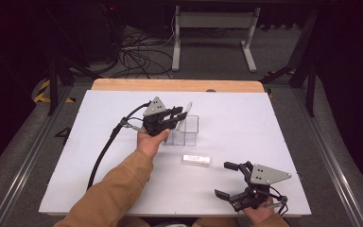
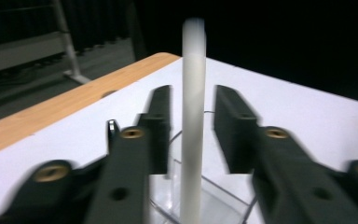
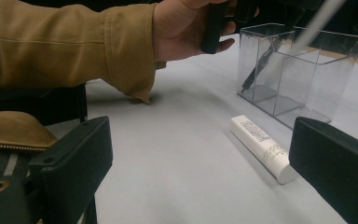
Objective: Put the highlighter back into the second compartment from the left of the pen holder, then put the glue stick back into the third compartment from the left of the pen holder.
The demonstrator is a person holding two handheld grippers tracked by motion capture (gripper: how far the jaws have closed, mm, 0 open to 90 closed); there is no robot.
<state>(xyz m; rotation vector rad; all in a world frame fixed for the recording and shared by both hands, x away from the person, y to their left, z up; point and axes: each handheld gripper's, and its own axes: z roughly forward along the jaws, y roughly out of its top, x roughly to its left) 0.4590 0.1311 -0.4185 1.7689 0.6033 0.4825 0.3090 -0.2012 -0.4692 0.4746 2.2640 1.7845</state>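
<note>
Your left hand (image 1: 150, 142) holds left gripper (image 1: 180, 115) over clear box (image 1: 191, 135) at mid-table. Its jaws stand parted either side of white tube (image 2: 192, 121); gap visible both sides, so no firm clamp evident. That tube stands upright, lower end inside box. Second white tube (image 1: 196, 160) lies flat on white table (image 1: 246, 118), just in front of box. Your right gripper (image 1: 226, 179) sits near table's front edge, jaws wide apart, holding nothing.

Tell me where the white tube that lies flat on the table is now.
In the high view the white tube lies on the white table, just in front of the clear box, between the left gripper and the right gripper.
</note>
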